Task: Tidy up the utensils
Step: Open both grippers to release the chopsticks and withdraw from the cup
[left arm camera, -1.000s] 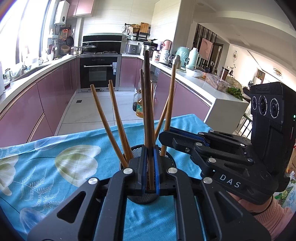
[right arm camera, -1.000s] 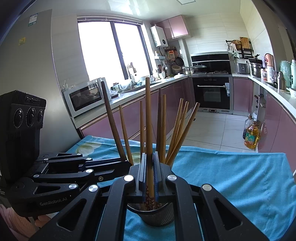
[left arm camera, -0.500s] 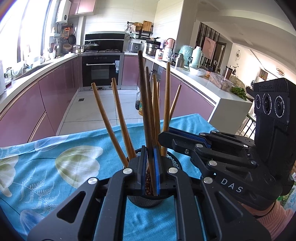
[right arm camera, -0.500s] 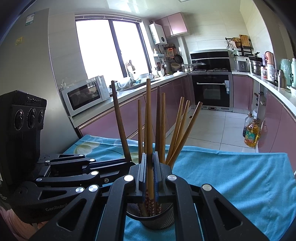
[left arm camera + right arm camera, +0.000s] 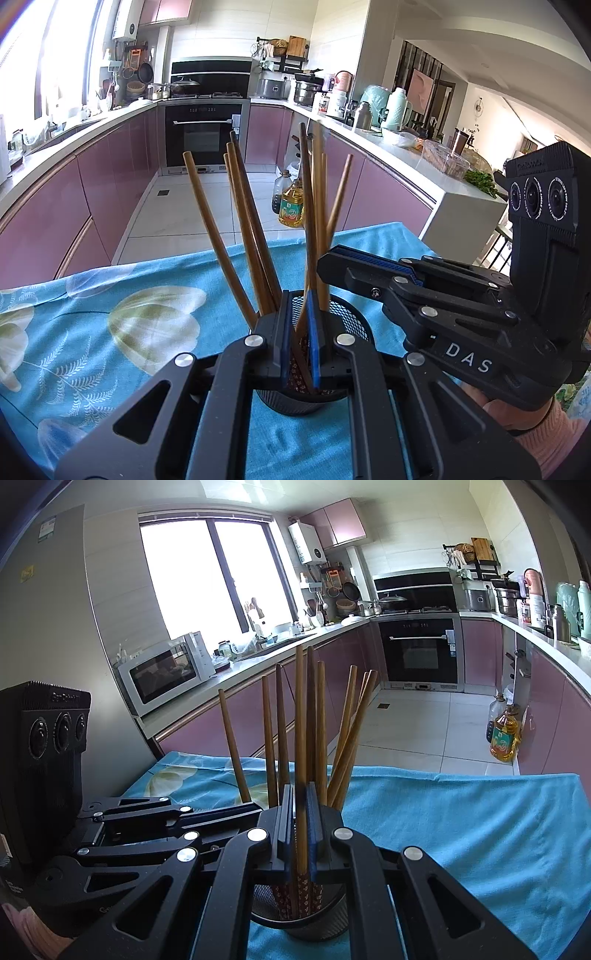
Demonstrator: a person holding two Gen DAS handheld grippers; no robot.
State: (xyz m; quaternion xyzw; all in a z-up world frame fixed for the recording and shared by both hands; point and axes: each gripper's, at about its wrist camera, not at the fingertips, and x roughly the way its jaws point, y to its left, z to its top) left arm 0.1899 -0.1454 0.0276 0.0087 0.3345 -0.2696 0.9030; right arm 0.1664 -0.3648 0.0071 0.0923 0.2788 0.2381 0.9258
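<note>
A black mesh holder [image 5: 351, 317] stands on the blue tablecloth [image 5: 122, 332] and holds several wooden chopsticks [image 5: 218, 240]. My left gripper [image 5: 298, 343] sits right over the holder with its jaws slightly apart; a dark chopstick [image 5: 308, 206] leans loose between them. My right gripper [image 5: 298, 834] is over the same holder [image 5: 317, 928], its jaws a little apart around a light chopstick [image 5: 300, 738] that stands in the holder. Each gripper shows in the other's view: the right one [image 5: 369, 266], the left one [image 5: 207, 812].
The table's far edge drops to the kitchen floor [image 5: 170, 218]. Purple cabinets [image 5: 554, 716] and counters line both sides. An oil bottle [image 5: 291, 203] stands on the floor. The oven [image 5: 421, 650] is at the back.
Both chopsticks have sunk down into the holder. Both grippers' jaws have parted slightly and the left one's chopstick now leans loose.
</note>
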